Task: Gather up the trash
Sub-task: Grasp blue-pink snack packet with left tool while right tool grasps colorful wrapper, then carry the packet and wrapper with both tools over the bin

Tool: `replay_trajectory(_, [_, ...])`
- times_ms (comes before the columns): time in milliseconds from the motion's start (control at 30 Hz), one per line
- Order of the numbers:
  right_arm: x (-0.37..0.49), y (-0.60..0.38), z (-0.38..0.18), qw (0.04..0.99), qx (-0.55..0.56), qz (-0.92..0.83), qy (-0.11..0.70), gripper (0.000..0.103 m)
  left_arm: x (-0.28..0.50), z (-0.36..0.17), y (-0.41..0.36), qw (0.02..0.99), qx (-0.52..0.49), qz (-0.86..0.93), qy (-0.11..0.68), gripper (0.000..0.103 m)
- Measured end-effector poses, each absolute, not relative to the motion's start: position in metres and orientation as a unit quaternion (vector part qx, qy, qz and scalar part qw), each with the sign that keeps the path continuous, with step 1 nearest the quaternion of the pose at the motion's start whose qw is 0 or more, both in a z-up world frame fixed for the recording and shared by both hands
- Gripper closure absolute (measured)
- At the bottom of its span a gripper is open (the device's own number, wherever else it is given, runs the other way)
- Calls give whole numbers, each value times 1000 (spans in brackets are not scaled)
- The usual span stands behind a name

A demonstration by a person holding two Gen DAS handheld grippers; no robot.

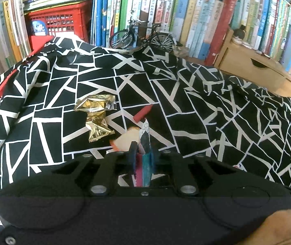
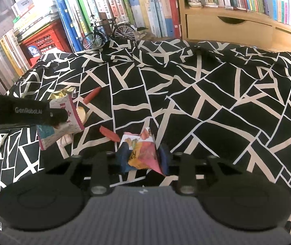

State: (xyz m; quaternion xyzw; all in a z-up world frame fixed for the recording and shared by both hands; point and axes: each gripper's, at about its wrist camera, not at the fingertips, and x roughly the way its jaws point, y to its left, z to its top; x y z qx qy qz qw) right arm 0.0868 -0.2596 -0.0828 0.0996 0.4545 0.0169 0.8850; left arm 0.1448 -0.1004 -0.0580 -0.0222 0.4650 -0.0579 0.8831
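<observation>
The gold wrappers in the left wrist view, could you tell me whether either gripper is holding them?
No, the gold wrappers lie loose on the patterned cloth, left of the left gripper, which is shut on a pink-and-white packet.

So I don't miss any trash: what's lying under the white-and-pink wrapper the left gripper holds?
Under the white-and-pink wrapper, the black-and-white patterned cloth shows; a round yellowish piece peeks out behind it. Anything directly beneath is covered.

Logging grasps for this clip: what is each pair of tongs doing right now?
Left tongs: closed on a flat white and pink wrapper.
Right tongs: closed on a pink and yellow snack packet.
</observation>
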Motion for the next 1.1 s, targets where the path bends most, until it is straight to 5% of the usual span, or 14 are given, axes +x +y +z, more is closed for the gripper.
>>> replay_trajectory(1100, [-18,-198,-48,906,74,33,416,67,-18,-22,-24,900,-27,-57,431,91])
